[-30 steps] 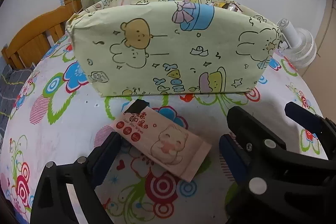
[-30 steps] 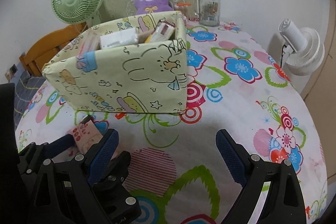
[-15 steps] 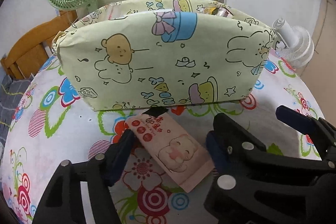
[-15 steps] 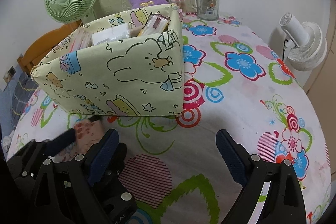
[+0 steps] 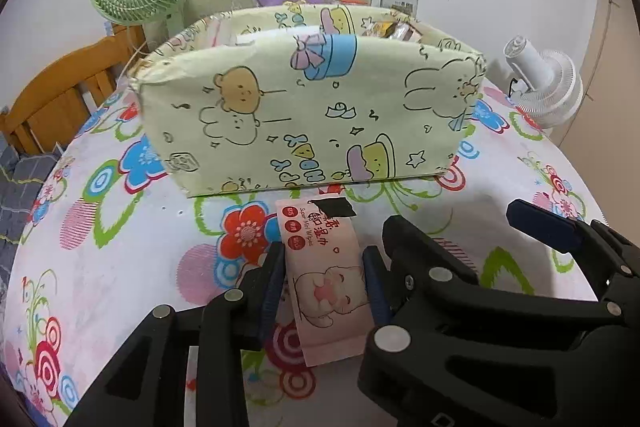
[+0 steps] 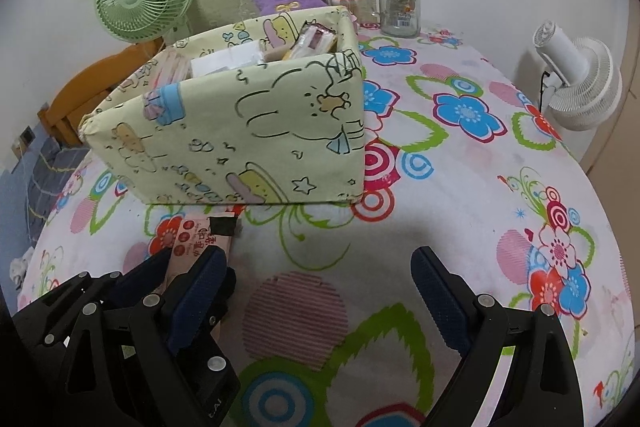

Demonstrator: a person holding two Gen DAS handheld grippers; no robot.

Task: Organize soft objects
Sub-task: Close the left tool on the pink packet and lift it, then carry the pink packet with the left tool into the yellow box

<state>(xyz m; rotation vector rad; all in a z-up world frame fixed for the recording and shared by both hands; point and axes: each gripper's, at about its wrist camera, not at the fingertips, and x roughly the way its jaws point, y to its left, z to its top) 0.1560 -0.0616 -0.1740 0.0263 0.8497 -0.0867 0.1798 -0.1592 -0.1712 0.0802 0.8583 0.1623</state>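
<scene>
- My left hand-held gripper (image 5: pixel 324 279) has its pads against both long sides of the wipes pack (image 5: pixel 325 279), which lies flat on the desk (image 5: pixel 120 267) just before the box (image 5: pixel 312 107).
- I judge that side grip suits lifting it in.
- My right hand-held gripper (image 6: pixel 318 291) hangs wide, empty, beside it.

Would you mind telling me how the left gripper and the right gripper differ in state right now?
The left gripper is closed onto the pink wipes pack, its blue pads against the pack's two sides; the right gripper is spread wide and holds nothing. The left one sits just in front of the cartoon-print box, the right one over bare tablecloth. Both share black frames and blue pads.
</scene>
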